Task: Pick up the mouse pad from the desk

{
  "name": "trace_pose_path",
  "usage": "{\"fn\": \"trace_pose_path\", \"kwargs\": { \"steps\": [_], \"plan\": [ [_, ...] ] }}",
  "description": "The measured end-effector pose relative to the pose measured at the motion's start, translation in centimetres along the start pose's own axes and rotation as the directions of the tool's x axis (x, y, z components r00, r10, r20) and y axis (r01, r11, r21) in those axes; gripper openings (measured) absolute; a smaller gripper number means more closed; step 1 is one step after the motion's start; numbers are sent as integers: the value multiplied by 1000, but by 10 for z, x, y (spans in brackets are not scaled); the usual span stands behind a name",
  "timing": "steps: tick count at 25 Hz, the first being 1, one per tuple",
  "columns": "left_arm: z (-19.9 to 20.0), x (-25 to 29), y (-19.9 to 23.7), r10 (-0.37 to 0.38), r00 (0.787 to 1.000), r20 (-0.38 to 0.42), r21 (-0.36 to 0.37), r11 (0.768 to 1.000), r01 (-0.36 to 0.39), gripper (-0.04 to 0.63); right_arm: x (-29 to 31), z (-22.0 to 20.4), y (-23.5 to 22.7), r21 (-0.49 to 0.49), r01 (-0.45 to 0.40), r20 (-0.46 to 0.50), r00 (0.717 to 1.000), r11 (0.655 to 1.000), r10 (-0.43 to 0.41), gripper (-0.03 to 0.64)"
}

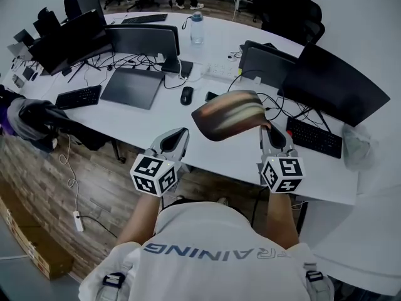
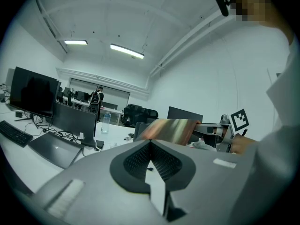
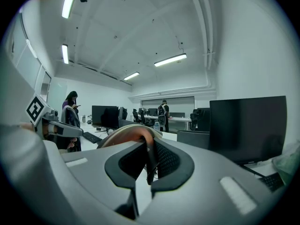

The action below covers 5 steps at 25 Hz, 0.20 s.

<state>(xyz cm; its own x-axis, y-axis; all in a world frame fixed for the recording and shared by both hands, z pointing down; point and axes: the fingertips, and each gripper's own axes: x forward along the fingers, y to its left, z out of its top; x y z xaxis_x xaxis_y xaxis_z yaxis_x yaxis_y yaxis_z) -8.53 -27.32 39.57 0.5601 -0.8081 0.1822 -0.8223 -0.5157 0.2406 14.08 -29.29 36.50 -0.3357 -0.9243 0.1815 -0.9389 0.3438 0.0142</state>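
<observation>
Firmly, right tongs [image 1: 269, 129] pinch the mouse pad [image 1: 229, 115] — left tongs [image 1: 180, 133] closed, empty.

Mouse pad [image 1: 229, 113]: thin, flexible sheet with a brown-and-cream streaked face, bowed, raised clear of the worktop [image 1: 156, 115], right edge clamped in the right gripper [image 1: 267, 128].

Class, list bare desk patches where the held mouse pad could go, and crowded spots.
Free: front edge of the desk between mouse and right keyboard; also beside the water bottle. Crowded: cables around the closed laptop and monitors at left.
</observation>
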Motion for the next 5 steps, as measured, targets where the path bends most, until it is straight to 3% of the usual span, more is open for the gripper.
{"fn": "trace_pose_path", "kwargs": {
  "steps": [5],
  "plan": [
    [0, 1, -3, 0, 1000, -3, -1, 1000, 0, 0, 0, 0, -2, 6, -3, -1, 1000, 1000, 3, 41]
  ]
}}
